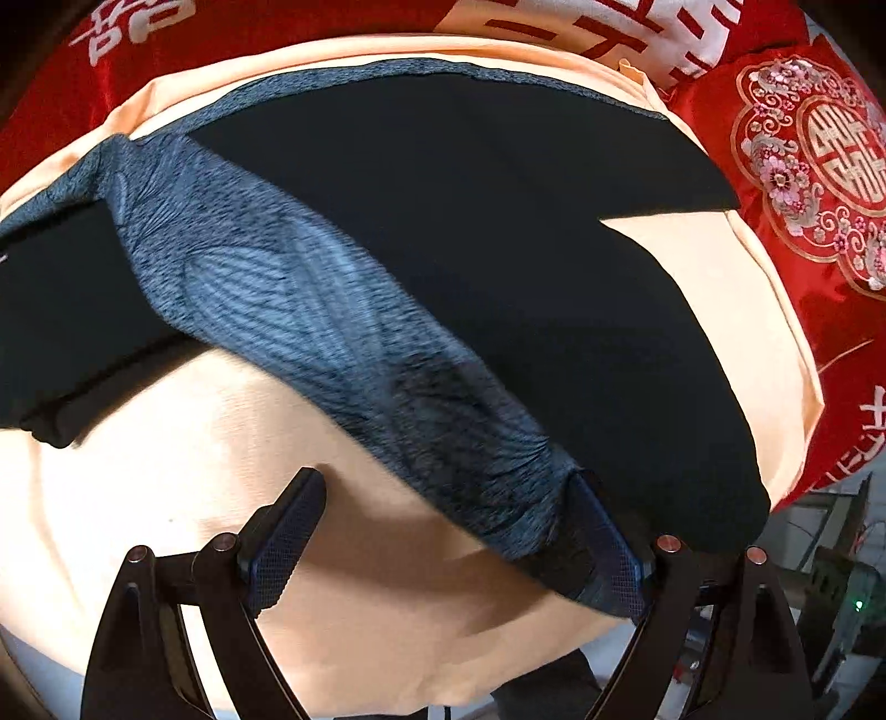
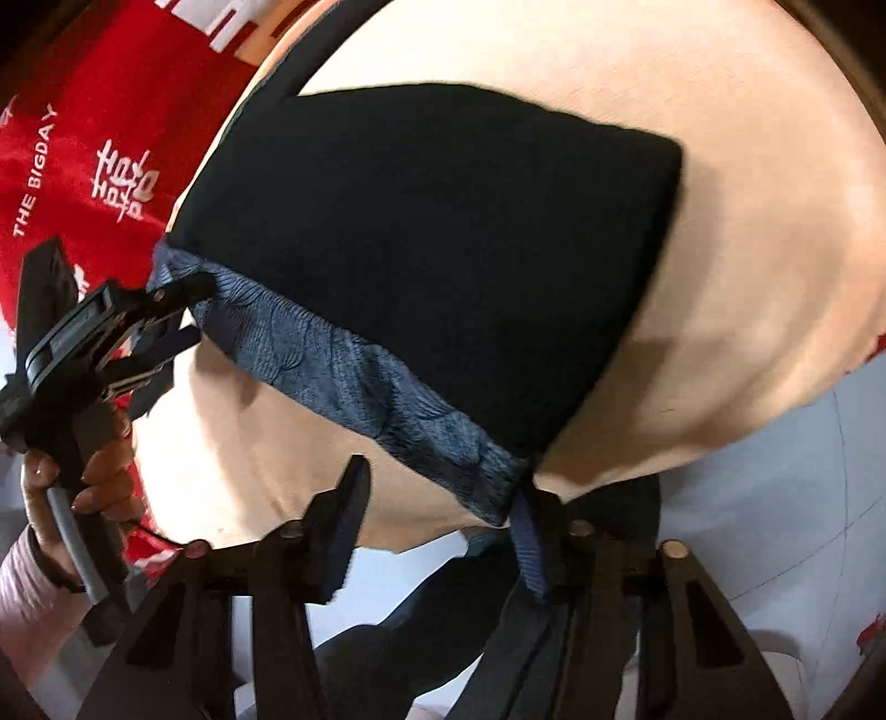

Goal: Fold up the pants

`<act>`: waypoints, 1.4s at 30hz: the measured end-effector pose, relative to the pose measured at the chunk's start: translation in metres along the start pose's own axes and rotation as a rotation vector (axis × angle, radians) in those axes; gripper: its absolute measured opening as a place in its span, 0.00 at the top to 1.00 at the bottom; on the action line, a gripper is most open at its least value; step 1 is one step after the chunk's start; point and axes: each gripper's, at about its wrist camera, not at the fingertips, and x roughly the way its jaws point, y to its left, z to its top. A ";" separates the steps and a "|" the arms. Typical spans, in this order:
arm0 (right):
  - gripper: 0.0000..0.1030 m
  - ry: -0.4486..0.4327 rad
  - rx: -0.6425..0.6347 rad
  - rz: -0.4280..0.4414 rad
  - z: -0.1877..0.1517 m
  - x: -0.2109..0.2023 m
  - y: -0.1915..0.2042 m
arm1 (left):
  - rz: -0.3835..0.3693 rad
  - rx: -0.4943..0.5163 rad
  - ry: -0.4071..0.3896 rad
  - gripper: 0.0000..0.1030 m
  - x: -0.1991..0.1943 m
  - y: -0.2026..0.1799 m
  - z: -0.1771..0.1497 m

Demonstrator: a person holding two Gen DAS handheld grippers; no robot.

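Observation:
Black pants [image 1: 498, 232] with a blue-grey ribbed waistband [image 1: 343, 332] lie on a peach sheet [image 1: 166, 471]. My left gripper [image 1: 443, 526] is open, its right finger [image 1: 603, 548] touching the waistband's near corner. In the right wrist view the pants [image 2: 432, 249] lie folded with the waistband [image 2: 365, 387] along the near edge. My right gripper [image 2: 437, 520] is open, its right finger [image 2: 529, 548] at the waistband's right corner. The left gripper [image 2: 171, 315] shows there at the waistband's left corner, held by a hand.
Red bedding with white characters [image 1: 138, 33] and an embroidered red cushion [image 1: 819, 166] border the sheet. A red cloth [image 2: 72, 183] lies left in the right wrist view. The bed edge and pale floor [image 2: 775, 526] are near.

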 end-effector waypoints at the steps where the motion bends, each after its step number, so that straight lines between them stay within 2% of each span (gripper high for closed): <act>1: 0.75 0.018 0.002 0.002 -0.001 -0.001 -0.001 | -0.002 -0.005 0.000 0.13 0.001 -0.003 0.001; 2: 0.94 0.048 -0.004 -0.001 0.003 0.000 0.001 | -0.006 -0.011 -0.001 0.13 0.000 -0.004 0.002; 3: 0.96 0.062 -0.011 -0.005 0.005 0.001 0.004 | -0.011 -0.018 0.000 0.15 0.000 -0.006 0.002; 4: 0.96 0.070 -0.019 -0.002 0.008 -0.002 0.008 | -0.015 -0.026 0.000 0.34 -0.001 -0.007 0.003; 5: 0.97 0.066 -0.028 0.014 0.014 -0.010 0.012 | -0.009 -0.026 0.001 0.47 -0.001 -0.009 0.006; 6: 0.97 0.061 -0.036 0.026 0.016 -0.018 0.012 | -0.019 -0.030 0.005 0.55 -0.002 -0.010 0.009; 7: 0.97 0.050 -0.055 0.049 0.025 -0.029 0.019 | -0.041 -0.042 0.014 0.79 -0.003 -0.009 0.012; 10: 0.97 0.015 -0.113 0.091 0.052 -0.058 0.037 | -0.083 -0.098 0.020 0.82 -0.015 -0.003 0.022; 15: 0.97 -0.072 -0.228 0.123 0.123 -0.110 0.074 | -0.105 -0.093 -0.056 0.82 -0.049 -0.010 0.054; 18: 0.97 -0.131 -0.286 0.101 0.180 -0.127 0.095 | -0.096 -0.071 -0.112 0.82 -0.063 -0.017 0.090; 23: 0.97 -0.238 -0.276 0.046 0.292 -0.133 0.104 | 0.014 -0.032 -0.230 0.82 -0.079 -0.017 0.152; 26: 0.97 -0.273 -0.268 -0.001 0.341 -0.121 0.106 | 0.101 -0.031 -0.241 0.81 -0.073 -0.009 0.164; 27: 0.97 -0.267 -0.269 -0.014 0.352 -0.115 0.106 | 0.121 -0.035 -0.237 0.79 -0.071 -0.005 0.165; 28: 0.97 -0.257 -0.280 -0.045 0.362 -0.103 0.106 | 0.158 -0.043 -0.233 0.55 -0.067 0.000 0.165; 29: 0.96 -0.241 -0.298 -0.086 0.368 -0.089 0.108 | 0.207 -0.054 -0.238 0.27 -0.065 0.006 0.162; 30: 0.95 -0.231 -0.312 -0.120 0.372 -0.081 0.109 | 0.234 -0.064 -0.249 0.21 -0.064 0.011 0.157; 31: 0.95 -0.223 -0.332 -0.157 0.376 -0.075 0.106 | 0.253 -0.076 -0.245 0.21 -0.059 0.014 0.153; 33: 0.87 -0.208 -0.362 -0.209 0.379 -0.064 0.107 | 0.260 -0.092 -0.188 0.21 -0.046 0.023 0.147; 35: 0.55 -0.198 -0.362 -0.194 0.380 -0.063 0.108 | 0.301 -0.098 -0.156 0.21 -0.036 0.028 0.141; 37: 0.41 -0.201 -0.355 -0.162 0.380 -0.070 0.109 | 0.341 -0.091 -0.136 0.21 -0.028 0.031 0.136; 42: 0.41 -0.251 -0.333 -0.178 0.367 -0.088 0.104 | 0.392 -0.101 -0.118 0.21 -0.017 0.035 0.137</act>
